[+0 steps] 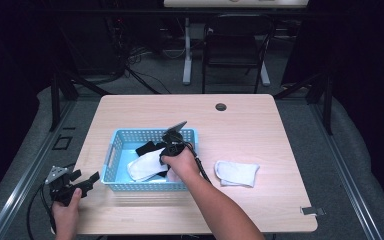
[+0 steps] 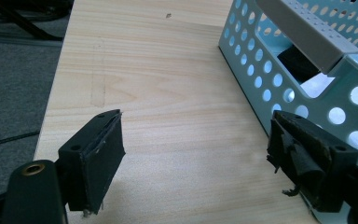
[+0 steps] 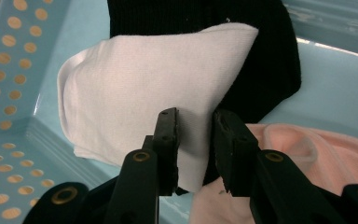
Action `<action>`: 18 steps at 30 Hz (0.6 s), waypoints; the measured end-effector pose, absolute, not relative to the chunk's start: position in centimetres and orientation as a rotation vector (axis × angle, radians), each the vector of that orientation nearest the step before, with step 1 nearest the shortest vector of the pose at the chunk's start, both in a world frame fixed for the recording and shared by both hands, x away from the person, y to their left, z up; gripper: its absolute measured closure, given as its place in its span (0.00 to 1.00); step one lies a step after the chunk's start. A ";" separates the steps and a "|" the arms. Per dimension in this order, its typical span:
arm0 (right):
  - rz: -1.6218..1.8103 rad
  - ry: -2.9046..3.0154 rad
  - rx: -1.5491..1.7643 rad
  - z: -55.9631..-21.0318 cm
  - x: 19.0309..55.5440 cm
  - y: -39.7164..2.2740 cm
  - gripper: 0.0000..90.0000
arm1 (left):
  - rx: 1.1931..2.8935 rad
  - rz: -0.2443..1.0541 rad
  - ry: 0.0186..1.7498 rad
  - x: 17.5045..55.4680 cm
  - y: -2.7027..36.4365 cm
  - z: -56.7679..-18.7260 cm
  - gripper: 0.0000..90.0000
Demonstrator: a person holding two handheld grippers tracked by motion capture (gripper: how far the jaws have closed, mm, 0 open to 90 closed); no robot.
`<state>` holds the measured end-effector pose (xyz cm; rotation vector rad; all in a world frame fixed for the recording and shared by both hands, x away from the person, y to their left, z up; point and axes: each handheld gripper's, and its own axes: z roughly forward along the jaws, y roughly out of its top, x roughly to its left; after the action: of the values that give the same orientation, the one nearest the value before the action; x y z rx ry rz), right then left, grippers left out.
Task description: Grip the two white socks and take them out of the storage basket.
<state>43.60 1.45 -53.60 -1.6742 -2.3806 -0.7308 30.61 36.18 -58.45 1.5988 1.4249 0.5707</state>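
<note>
Right gripper view: right gripper [image 3: 195, 144], jaws nearly closed w/ white fabric sock [image 3: 140, 98] between, inside light-blue perforated plastic basket [image 3: 9, 93] nr worktop's front-left; left gripper [image 2: 196, 158] wide open, empty, at basket's left.

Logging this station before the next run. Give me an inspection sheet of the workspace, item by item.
Surface: light wood table, a round grommet hole near its far edge.
Job's things: blue perforated basket holding a white sock, a black sock and a pink cloth; a second white sock lies on the table to the basket's right.
Clutter: a small grey clip at the near right corner.
Grippers: left gripper open over bare table beside the basket; right gripper inside the basket, jaws either side of the white sock's edge, grip uncertain.
Cables: black cable trailing from the right gripper.
Surroundings: black chair and floor cables beyond the table.
</note>
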 end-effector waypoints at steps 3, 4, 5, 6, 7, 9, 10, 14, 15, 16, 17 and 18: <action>-0.739 -2.384 -1.647 -53.5 43.6 1.6 0.90 | 1.597 0.571 1.425 30.6 36.2 -58.5 0.20; -0.761 -2.387 -1.649 -53.4 43.5 1.7 0.93 | 1.596 0.571 1.425 30.6 36.2 -58.5 0.20; -0.776 -2.397 -1.631 -53.3 43.4 1.7 0.95 | 1.595 0.570 1.426 30.6 36.2 -58.5 0.20; -0.793 -2.410 -1.617 -53.0 43.3 1.7 0.96 | 1.594 0.571 1.426 30.6 36.2 -58.5 0.20; -0.811 -2.427 -1.609 -52.8 43.1 1.7 0.96 | 1.594 0.571 1.426 30.6 36.2 -58.5 0.20; -0.869 -2.475 -1.557 -52.1 42.6 1.8 0.96 | 1.596 0.571 1.425 30.6 36.2 -58.5 0.20; -0.900 -2.503 -1.546 -51.7 42.2 2.0 0.96 | 1.596 0.571 1.424 30.6 36.2 -58.5 0.20; -1.024 -2.634 -1.436 -50.4 40.8 2.4 0.96 | 1.599 0.571 1.426 30.6 36.2 -58.5 0.20; -1.045 -2.671 -1.396 -50.0 40.3 2.5 0.96 | 1.592 0.574 1.423 30.6 36.1 -58.5 0.20; -1.059 -2.711 -1.365 -49.6 39.9 2.6 0.96 | 1.593 0.574 1.423 30.6 36.1 -58.5 0.20; -1.059 -2.711 -1.365 -49.6 39.9 2.6 0.96 | 1.593 0.574 1.423 30.6 36.1 -58.5 0.20; -1.105 -2.761 -1.309 -49.0 39.1 2.8 0.96 | 1.594 0.573 1.424 30.6 36.1 -58.5 0.20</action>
<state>39.10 2.82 -48.97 -1.3091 -2.7611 -1.1048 30.64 36.08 -58.51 1.5942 1.4240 0.5732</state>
